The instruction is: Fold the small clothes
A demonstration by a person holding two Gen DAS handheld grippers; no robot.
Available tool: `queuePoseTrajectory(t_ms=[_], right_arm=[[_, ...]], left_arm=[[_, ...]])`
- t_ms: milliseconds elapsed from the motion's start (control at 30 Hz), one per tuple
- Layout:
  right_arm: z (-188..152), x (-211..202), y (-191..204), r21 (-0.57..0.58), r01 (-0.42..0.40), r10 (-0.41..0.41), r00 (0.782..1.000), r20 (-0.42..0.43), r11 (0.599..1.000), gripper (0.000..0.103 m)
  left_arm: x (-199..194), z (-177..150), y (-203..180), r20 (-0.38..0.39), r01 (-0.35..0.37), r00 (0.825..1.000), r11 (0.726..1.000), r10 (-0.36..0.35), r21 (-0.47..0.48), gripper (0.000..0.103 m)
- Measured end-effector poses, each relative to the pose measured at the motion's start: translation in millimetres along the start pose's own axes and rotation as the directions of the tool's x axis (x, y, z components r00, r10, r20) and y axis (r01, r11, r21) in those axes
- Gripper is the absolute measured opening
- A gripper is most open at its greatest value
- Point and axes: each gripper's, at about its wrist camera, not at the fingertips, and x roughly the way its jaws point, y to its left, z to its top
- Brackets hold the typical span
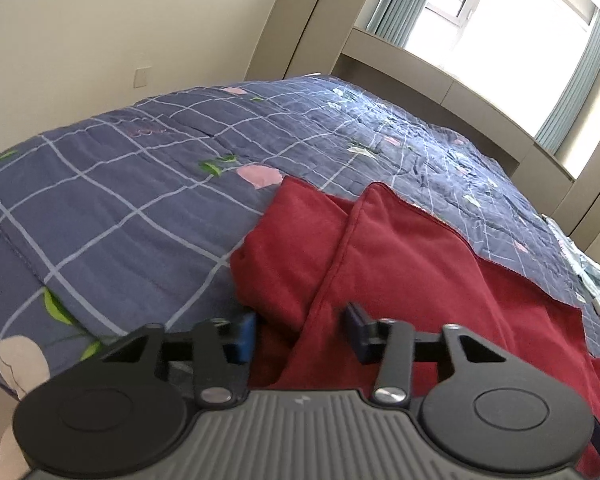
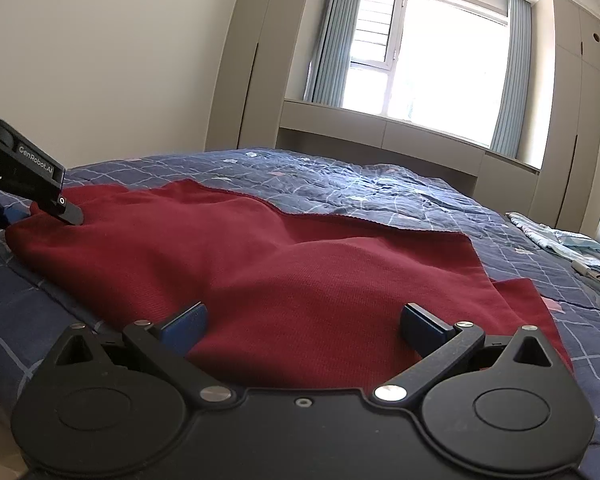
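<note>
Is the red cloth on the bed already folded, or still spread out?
Mostly spread: the red cloth lies wide over the blue bedcover. Only its left end is bunched into folds.

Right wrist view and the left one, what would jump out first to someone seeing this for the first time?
The dark red garment dominates, spread across the near side of the bed on a blue grid-patterned quilt. Behind the bed, a bright window with pale blue curtains fills the far wall. At the garment's left end, the left claw has red cloth between its blue pads, while the right claw stands open over the near edge.
</note>
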Motion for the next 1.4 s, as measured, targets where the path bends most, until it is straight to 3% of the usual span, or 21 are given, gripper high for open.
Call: queuePoseTrajectory(t_ms=[33, 67, 100, 267, 400, 533, 667, 833, 967, 1033, 1100, 1167, 1233, 1267, 1300, 1400], right_arm=[[0, 0, 0, 0.001, -0.001, 0.001, 1.0, -0.001, 1.0, 0.103], [1, 0, -1, 0.001, -0.003, 0.003, 1.0, -0.002, 1.0, 0.103], [1, 0, -1, 0.003, -0.005, 0.005, 1.0, -0.003, 1.0, 0.103], [3, -4, -8, 0.019, -0.033, 0.033, 0.999, -0.008, 0.999, 0.103], [5, -10, -18, 0.02, -0.033, 0.033, 0.999, 0.004, 0.999, 0.103], [9, -17, -38, 0.034, 0.038, -0.04, 0.998, 0.045, 0.999, 0.103], [12, -28, -75, 0.09, 0.186, -0.193, 0.978, 0.083, 0.978, 0.103], [1, -36, -135, 0.211, 0.401, -0.418, 0.907, 0.041, 0.891, 0.103], [-20, -40, -179, 0.326, 0.48, -0.491, 0.869, -0.054, 0.814, 0.103], [-30, -42, -194, 0.357, 0.51, -0.515, 0.852, -0.088, 0.783, 0.103], [-39, -45, -207, 0.381, 0.534, -0.535, 0.837, -0.115, 0.755, 0.103], [-48, -48, -220, 0.422, 0.546, -0.543, 0.828, -0.14, 0.724, 0.103], [-54, -50, -231, 0.479, 0.535, -0.53, 0.833, -0.159, 0.696, 0.103], [-56, -50, -235, 0.497, 0.528, -0.525, 0.836, -0.161, 0.689, 0.103], [-56, -49, -236, 0.504, 0.525, -0.522, 0.837, -0.161, 0.686, 0.103], [-55, -44, -235, 0.489, 0.528, -0.521, 0.838, -0.164, 0.695, 0.103]], left_arm=[[0, 2, -1, -0.004, -0.002, 1.0, 1.0, 0.002, 0.003, 0.036], [0, 3, -3, -0.009, 0.008, 1.0, 1.0, -0.008, 0.005, 0.021], [0, 5, -5, -0.016, 0.022, 1.0, 1.0, -0.022, 0.003, 0.017], [-10, 17, -29, 0.004, 0.0, 1.0, 0.997, -0.001, 0.072, 0.014], [-28, 30, -68, 0.062, 0.039, 0.997, 0.985, -0.05, 0.166, 0.014], [-46, 36, -126, 0.097, 0.098, 0.986, 0.951, -0.132, 0.294, 0.014], [-61, 29, -195, 0.075, 0.192, 0.967, 0.887, -0.245, 0.42, 0.014], [-69, -7, -275, -0.025, 0.319, 0.929, 0.767, -0.369, 0.556, 0.014], [-58, -60, -323, -0.163, 0.388, 0.911, 0.653, -0.38, 0.65, 0.014], [-46, -85, -335, -0.226, 0.397, 0.914, 0.622, -0.338, 0.675, 0.015], [-36, -100, -339, -0.272, 0.41, 0.911, 0.622, -0.308, 0.667, 0.018], [-31, -109, -338, -0.311, 0.439, 0.898, 0.63, -0.311, 0.64, 0.023], [-33, -111, -330, -0.333, 0.47, 0.882, 0.634, -0.332, 0.614, 0.039], [-34, -111, -329, -0.339, 0.485, 0.874, 0.63, -0.347, 0.606, 0.053], [-35, -110, -323, -0.341, 0.494, 0.87, 0.628, -0.357, 0.601, 0.061], [-38, -110, -318, -0.347, 0.517, 0.856, 0.616, -0.384, 0.595, 0.072]])
